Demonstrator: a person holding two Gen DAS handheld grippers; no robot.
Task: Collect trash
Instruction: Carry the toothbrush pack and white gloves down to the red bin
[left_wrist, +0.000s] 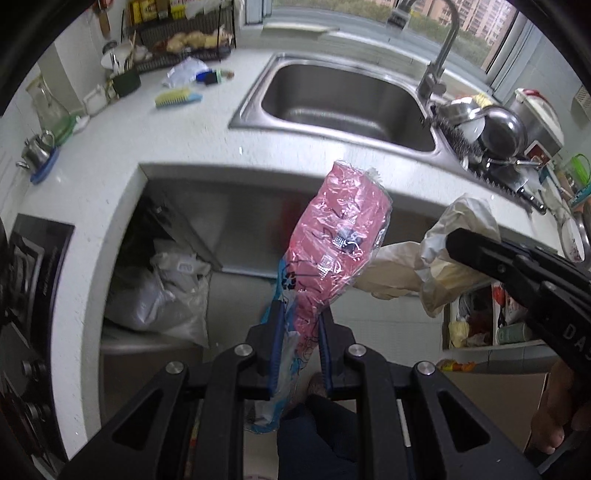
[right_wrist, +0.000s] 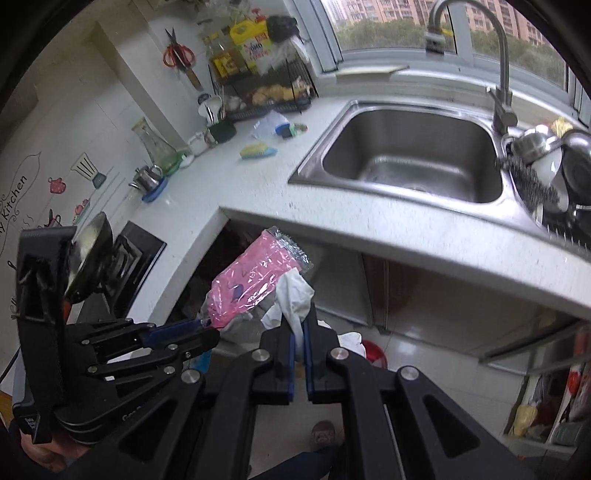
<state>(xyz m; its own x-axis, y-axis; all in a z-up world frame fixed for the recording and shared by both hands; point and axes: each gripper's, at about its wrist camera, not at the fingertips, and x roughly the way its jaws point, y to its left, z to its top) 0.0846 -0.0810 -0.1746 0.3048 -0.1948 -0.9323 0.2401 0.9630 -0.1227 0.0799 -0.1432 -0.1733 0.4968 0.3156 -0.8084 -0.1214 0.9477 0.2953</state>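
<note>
Grippers (left_wrist: 298, 314) (right_wrist: 299, 325) clamp wrappers — countertop (left_wrist: 207, 147) beyond.

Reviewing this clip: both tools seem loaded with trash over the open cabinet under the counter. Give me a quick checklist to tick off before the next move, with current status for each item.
1. Left tool shut on the pink wrapper: ok, pads clamp its lower end.
2. Right tool shut on the crumpled white paper: ok.
3. The two loads apart from each other: cannot tell; they overlap in the right wrist view.
4. Drop spot in sight: ok, a filled grey trash bag sits in the open cabinet below the countertop.
5. Bag mouth open to receive: cannot tell.
6. More trash left on the counter: cannot tell; a crumpled plastic bag lies near the scrub brush.
</note>
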